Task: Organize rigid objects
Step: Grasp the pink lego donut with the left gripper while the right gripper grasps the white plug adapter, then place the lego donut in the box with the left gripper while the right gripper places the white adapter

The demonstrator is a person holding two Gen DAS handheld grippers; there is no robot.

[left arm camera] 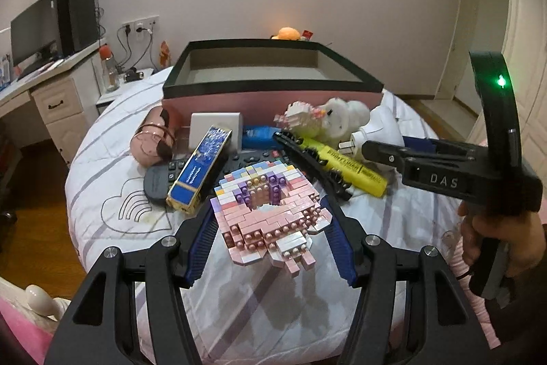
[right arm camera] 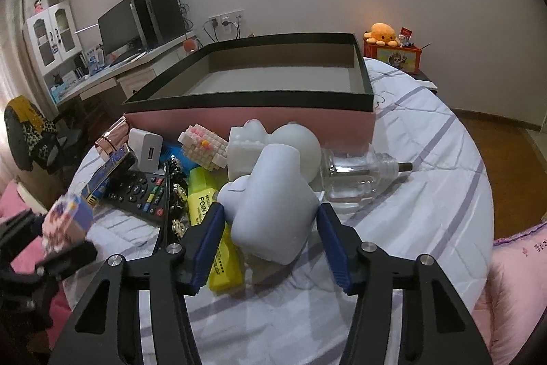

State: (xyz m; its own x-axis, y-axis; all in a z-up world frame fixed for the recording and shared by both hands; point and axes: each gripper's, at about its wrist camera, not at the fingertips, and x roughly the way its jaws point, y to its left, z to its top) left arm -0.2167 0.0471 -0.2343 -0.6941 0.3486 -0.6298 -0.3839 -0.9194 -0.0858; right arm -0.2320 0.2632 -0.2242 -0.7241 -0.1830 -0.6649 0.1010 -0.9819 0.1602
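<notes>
Presently, the brick model (left arm camera: pixel 270 214), a pink and lilac build of small studded bricks, sits between the pads of the left gripper (left arm camera: pixel 270 228), which pinches it at both flanks. In the right wrist view it appears raised off the bedsheet (right arm camera: pixel 427 194), though blur there limits certainty. The white plug adapter (right arm camera: pixel 273 211) lies between the fingers of the right gripper (right arm camera: pixel 270 221); the pads stand at its sides, but whether they press it or merely flank it cannot be told.

Recommendation for the step in hand: carry each item level over the near black rim of the box (right arm camera: pixel 246 98) and set it down on the grey floor inside. The brick model is assembled from loose-fitting parts; in my judgement a firm but steady squeeze and no tilting will keep pieces from shedding. The box stands open just behind the pile, its floor appearing bare.

Remaining on the bedsheet before the box: yellow highlighter (right arm camera: pixel 205 214), remote control (right arm camera: pixel 143 194), blue carton (left arm camera: pixel 198 173), white charger (right arm camera: pixel 145 149), glass bottle (right arm camera: pixel 359 177), a second small brick figure (right arm camera: pixel 205 146).
</notes>
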